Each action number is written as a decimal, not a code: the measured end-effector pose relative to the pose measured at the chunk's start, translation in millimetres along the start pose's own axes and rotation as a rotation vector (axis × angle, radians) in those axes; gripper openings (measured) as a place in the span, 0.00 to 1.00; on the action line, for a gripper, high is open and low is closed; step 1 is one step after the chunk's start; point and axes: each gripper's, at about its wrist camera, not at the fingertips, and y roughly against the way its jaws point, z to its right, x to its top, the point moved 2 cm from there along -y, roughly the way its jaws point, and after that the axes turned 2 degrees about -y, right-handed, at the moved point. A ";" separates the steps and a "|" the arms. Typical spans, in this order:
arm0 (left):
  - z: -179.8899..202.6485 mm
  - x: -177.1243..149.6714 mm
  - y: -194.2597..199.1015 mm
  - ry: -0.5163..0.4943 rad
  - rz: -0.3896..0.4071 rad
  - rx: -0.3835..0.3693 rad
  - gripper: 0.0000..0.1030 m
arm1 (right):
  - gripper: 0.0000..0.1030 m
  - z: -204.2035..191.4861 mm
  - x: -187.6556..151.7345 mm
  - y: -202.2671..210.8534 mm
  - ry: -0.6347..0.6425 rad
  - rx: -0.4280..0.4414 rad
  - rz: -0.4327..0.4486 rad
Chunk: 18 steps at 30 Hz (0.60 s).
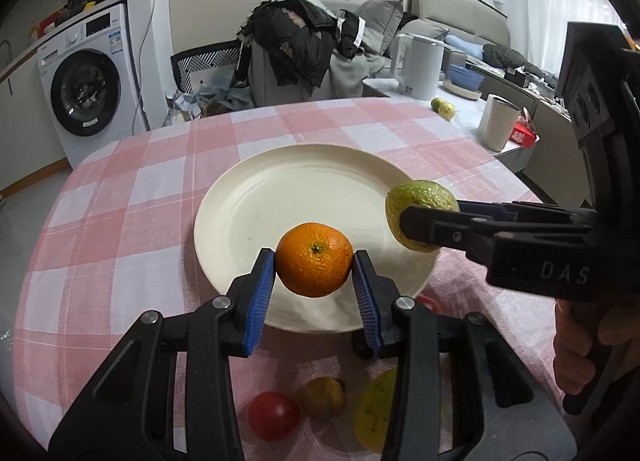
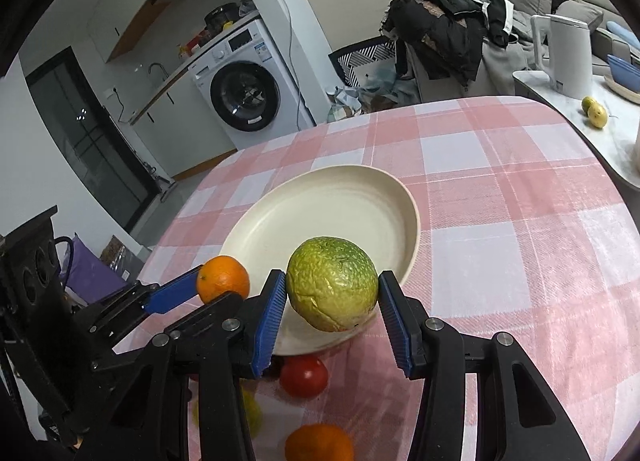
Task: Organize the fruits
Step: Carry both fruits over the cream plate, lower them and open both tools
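Observation:
My left gripper (image 1: 314,261) is shut on an orange mandarin (image 1: 314,259) and holds it over the near rim of the cream plate (image 1: 280,197). My right gripper (image 2: 332,293) is shut on a wrinkled green fruit (image 2: 332,287) above the plate's (image 2: 340,201) near edge. In the left wrist view the green fruit (image 1: 420,213) sits at the plate's right side. In the right wrist view the mandarin (image 2: 223,279) shows at the left. The plate holds nothing.
On the pink checked tablecloth (image 1: 140,201) near me lie a red tomato (image 1: 273,415), a brownish fruit (image 1: 323,395) and a yellow-green fruit (image 1: 374,409). An orange (image 2: 319,443) lies close in the right wrist view. A side table holds a kettle (image 1: 420,65), a cup (image 1: 497,123) and two small fruits (image 1: 443,107).

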 end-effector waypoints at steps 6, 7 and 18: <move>-8.2 1.5 -17.7 -0.003 -0.020 0.012 0.36 | 0.47 -2.6 3.4 -14.9 0.027 -0.011 -0.026; -10.5 1.1 -21.7 0.006 -0.026 0.010 0.36 | 0.47 -2.2 4.2 -17.5 0.027 -0.012 -0.029; -27.7 -1.8 -34.2 0.063 -0.046 0.009 0.37 | 0.48 -2.6 5.7 -22.9 0.039 -0.037 -0.034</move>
